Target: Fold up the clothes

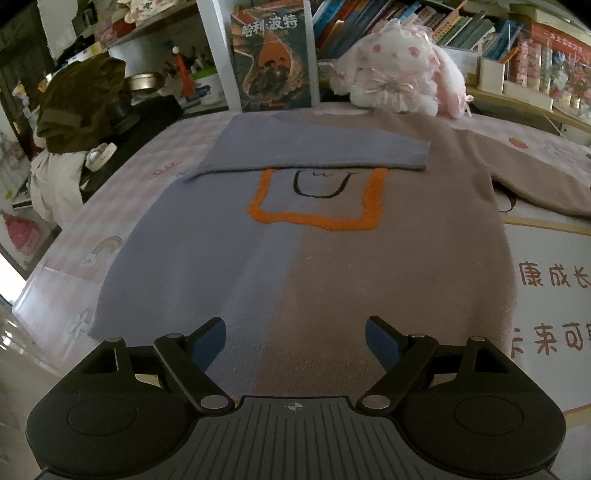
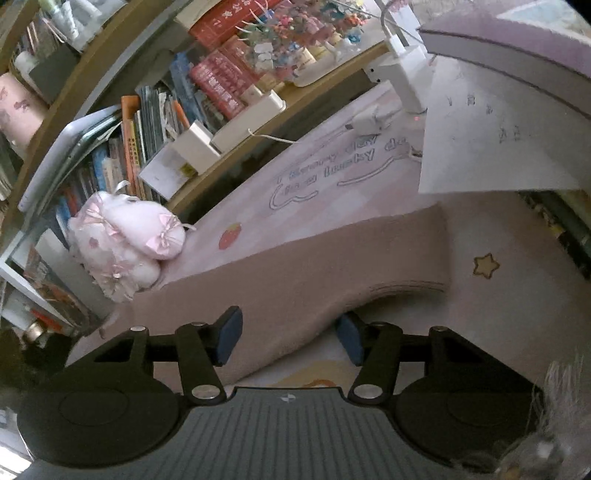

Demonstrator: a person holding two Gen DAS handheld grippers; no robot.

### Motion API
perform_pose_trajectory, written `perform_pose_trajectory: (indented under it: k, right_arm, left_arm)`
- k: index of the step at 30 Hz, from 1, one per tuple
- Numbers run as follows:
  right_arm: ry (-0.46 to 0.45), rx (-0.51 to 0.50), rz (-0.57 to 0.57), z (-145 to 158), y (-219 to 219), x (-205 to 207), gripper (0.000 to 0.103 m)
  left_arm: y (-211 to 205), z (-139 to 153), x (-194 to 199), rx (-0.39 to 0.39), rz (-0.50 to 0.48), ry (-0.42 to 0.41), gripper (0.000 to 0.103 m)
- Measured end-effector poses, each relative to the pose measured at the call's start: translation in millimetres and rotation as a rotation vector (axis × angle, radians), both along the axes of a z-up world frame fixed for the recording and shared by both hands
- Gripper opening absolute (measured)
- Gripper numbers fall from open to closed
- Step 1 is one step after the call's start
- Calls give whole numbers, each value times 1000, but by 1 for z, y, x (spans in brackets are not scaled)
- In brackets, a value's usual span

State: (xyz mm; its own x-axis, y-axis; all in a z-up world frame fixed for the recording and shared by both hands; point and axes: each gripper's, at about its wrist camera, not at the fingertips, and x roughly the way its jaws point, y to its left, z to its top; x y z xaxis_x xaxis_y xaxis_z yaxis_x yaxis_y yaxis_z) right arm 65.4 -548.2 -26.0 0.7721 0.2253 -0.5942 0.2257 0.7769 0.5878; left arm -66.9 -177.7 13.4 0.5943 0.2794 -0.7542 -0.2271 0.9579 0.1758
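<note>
**Ana:** Bookshelves (image 1: pixel 424 22) crowded the back of the room, and under them ran a pink desk (image 1: pixel 66 258) with cartoon prints. What lay on it?

**Ben:** A sweater (image 1: pixel 295 258), flat, blue on one half and tan on the other, with an orange square on its chest. It filled most of the desk. Its blue sleeve (image 1: pixel 314 151) was already folded across the chest. The tan sleeve (image 2: pixel 332 258) lay stretched out sideways toward the desk's edge.

**Ana:** Anything else close by?

**Ben:** A book (image 1: pixel 273 59) stood upright behind the collar, and a plush rabbit (image 1: pixel 395 70) sat just beside it, near the tan shoulder.

**Ana:** And the tongs?

**Ben:** The left tongs (image 1: pixel 295 341) hung wide open above the hem, holding nothing. The right tongs (image 2: pixel 288 338) stood about half open, straddling the near edge of the tan sleeve. I saw cloth between the pads, but the pads did not seem to press on it.

**Ana:** So which step was that?

**Ben:** I'd judge the second sleeve fold, at the grasp. Next the right tongs needed to pinch the sleeve firmly, lift it, and carry it across the chest onto the blue one. A shallow bite on that thick knit might slip.
</note>
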Motion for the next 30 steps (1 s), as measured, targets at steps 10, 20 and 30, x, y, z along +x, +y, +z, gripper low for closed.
perform_pose_trajectory:
  k: [10, 20, 30]
  right_arm:
    - [65, -66, -147, -4, -31, 0, 19]
    - [-25, -67, -63, 28, -13, 0, 5]
    - [-138, -73, 56, 78, 44, 14, 5]
  left_arm:
    - [6, -2, 1, -25, 22, 6, 85]
    - [12, -5, 3, -36, -18, -4, 85]
    - [41, -1, 4, -53, -69, -84, 85]
